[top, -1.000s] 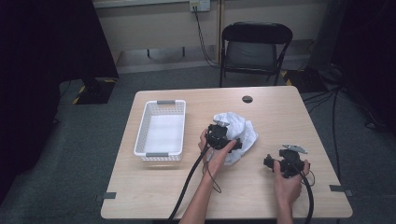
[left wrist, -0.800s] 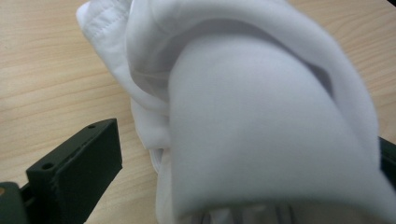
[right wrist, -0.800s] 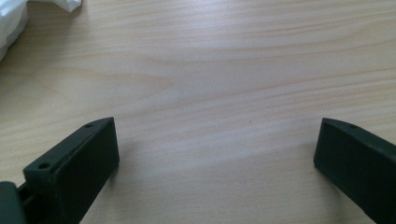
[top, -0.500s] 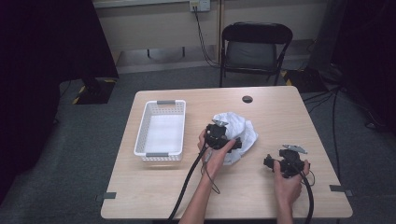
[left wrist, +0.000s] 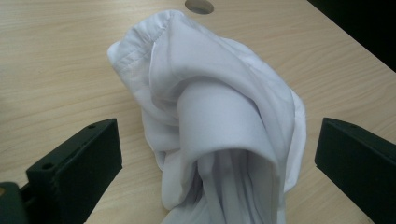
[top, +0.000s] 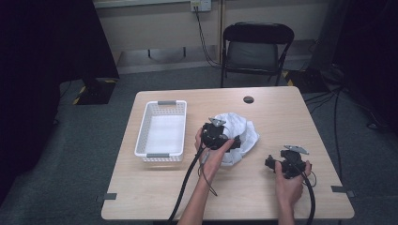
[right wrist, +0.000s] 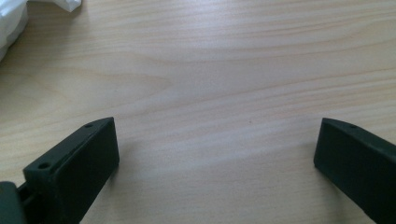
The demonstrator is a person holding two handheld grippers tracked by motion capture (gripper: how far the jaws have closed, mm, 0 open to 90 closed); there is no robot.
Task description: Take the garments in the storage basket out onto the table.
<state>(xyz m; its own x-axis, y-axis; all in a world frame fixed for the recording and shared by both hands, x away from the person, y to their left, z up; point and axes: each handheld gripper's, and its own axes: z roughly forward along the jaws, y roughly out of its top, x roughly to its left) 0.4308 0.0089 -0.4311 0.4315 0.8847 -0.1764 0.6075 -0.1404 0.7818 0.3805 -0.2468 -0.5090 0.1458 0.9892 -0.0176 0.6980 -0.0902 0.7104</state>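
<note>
A white basket (top: 161,133) stands on the desk (top: 263,197) to the left of the cloth (top: 234,133), near it but apart, its long side running away from the person; it looks to hold nothing but a pale bottom; the cloth, white and crumpled into a heap, lies near the middle of the desk, with a small dark hole (top: 248,99) in the desktop just beyond it; the left hand-held gripper (top: 237,140) sits over the near left part of the cloth, held in the left hand (top: 213,152), its cable trailing back toward the desk's near edge; in the left gripper view its jaws stand wide apart, one on each side of the cloth (left wrist: 219,126), neither one pressing it, so it is released and grips nothing; a rolled fold of the cloth rises between them; right of the cloth and well apart from it, the right hand-held gripper (top: 270,162) is held in the right hand (top: 291,178) low over bare desk; in the right gripper view its jaws are likewise spread wide over plain wood grain (right wrist: 224,93), released, with a corner of the cloth (right wrist: 11,21) at the upper left edge.
</note>
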